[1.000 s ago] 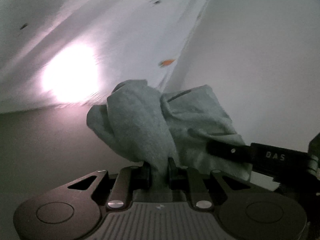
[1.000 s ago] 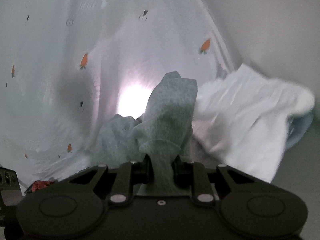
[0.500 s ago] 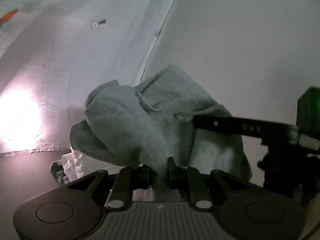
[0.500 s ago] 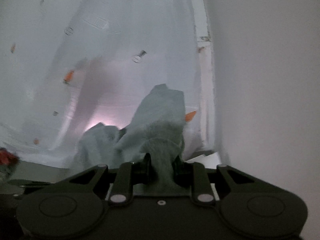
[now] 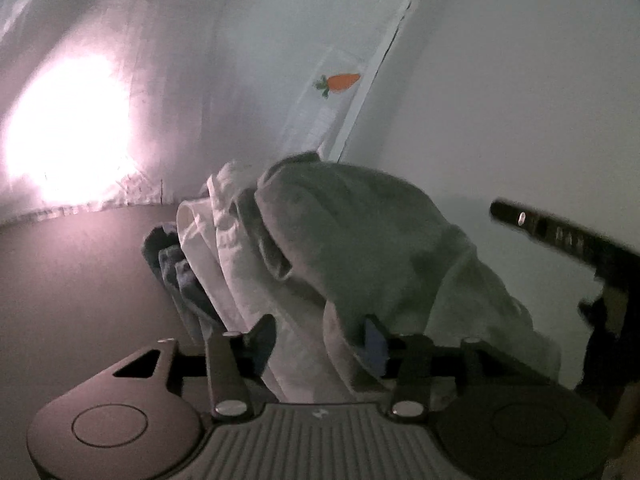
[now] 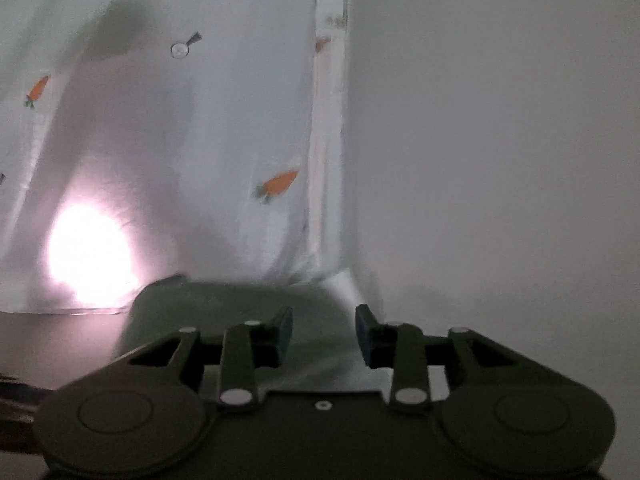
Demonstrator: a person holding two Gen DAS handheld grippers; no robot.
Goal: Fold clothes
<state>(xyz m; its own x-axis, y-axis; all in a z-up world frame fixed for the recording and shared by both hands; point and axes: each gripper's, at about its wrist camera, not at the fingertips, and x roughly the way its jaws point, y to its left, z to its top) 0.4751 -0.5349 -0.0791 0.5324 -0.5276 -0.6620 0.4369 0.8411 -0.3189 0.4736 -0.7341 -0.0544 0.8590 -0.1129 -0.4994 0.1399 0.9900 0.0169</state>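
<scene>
**Both grippers have let go of the grey garment**

Half a second ago each gripper pinched a bunch of grey cloth; now both stand spread. Your left gripper has its jaws apart with the grey garment draped loosely between and over them, no longer squeezed. Your right gripper is spread too, and the same grey cloth lies flat just beyond its fingers, at 12 o'clock.

In the left view the garment sits on a pile with a white cloth and a blue cloth, both at its 9 o'clock, against the white wall and beside the carrot-print sheet. The pile rests on the dark table.

By the look of it, you are at a release: the garment has just been set down on the stack. Whether it is fully folded I cannot tell; its surface looks lumpy. The next move calls for backing both grippers out without dragging the cloth.

Its long axis appears to run from 7 o'clock towards 1 o'clock in the left view, the far end pointing at the wall corner, though bunching leaves this uncertain.
</scene>
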